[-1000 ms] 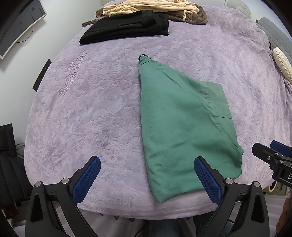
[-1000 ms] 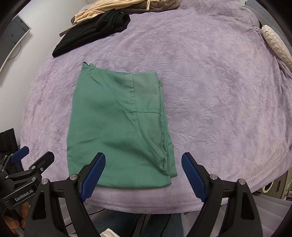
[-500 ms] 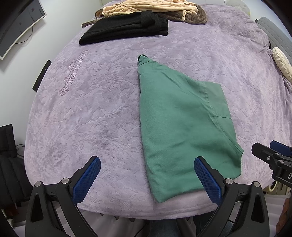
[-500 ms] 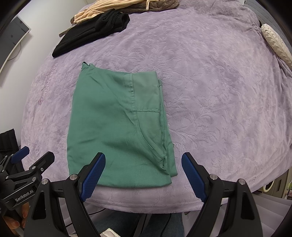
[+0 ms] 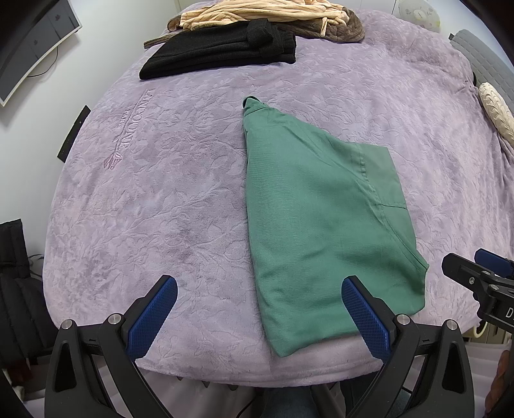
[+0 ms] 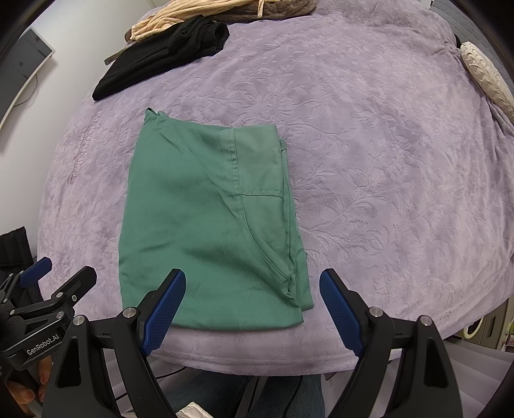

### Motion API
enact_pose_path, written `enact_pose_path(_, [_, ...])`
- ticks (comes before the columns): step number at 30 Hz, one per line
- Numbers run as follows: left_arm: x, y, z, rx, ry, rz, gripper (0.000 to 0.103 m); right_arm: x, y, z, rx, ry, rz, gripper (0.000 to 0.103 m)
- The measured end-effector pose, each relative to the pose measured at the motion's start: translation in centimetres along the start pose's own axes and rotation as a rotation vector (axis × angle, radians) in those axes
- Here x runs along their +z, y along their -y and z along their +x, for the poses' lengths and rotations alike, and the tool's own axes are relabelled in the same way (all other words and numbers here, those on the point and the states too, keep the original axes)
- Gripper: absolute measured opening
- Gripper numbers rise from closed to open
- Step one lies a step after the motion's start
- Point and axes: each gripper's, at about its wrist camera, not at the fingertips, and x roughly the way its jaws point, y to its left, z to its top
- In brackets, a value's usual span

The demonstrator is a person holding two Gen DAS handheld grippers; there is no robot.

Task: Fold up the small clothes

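A green garment [image 5: 321, 218] lies folded flat on the purple blanket [image 5: 160, 193], near its front edge; it also shows in the right wrist view [image 6: 205, 218], with a seam and pocket on its right half. My left gripper [image 5: 257, 315] is open and empty, held above the front edge, its right finger over the garment's near left corner. My right gripper [image 6: 252, 305] is open and empty, just above the garment's near right corner. Each gripper shows at the edge of the other's view.
A folded black garment [image 5: 221, 51] and a heap of beige and brown clothes [image 5: 273, 13] lie at the far edge. A cream cushion [image 5: 496, 107] sits at the right. A monitor [image 5: 29, 38] hangs on the left wall.
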Motion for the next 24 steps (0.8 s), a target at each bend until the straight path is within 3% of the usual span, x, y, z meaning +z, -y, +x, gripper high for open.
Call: enact_pose_path(24, [0.25,-0.72,0.17,0.016,0.002,-0.011,0.102,-0.19,0.02,0.05,0.008,-0.016,-0.001,0.088])
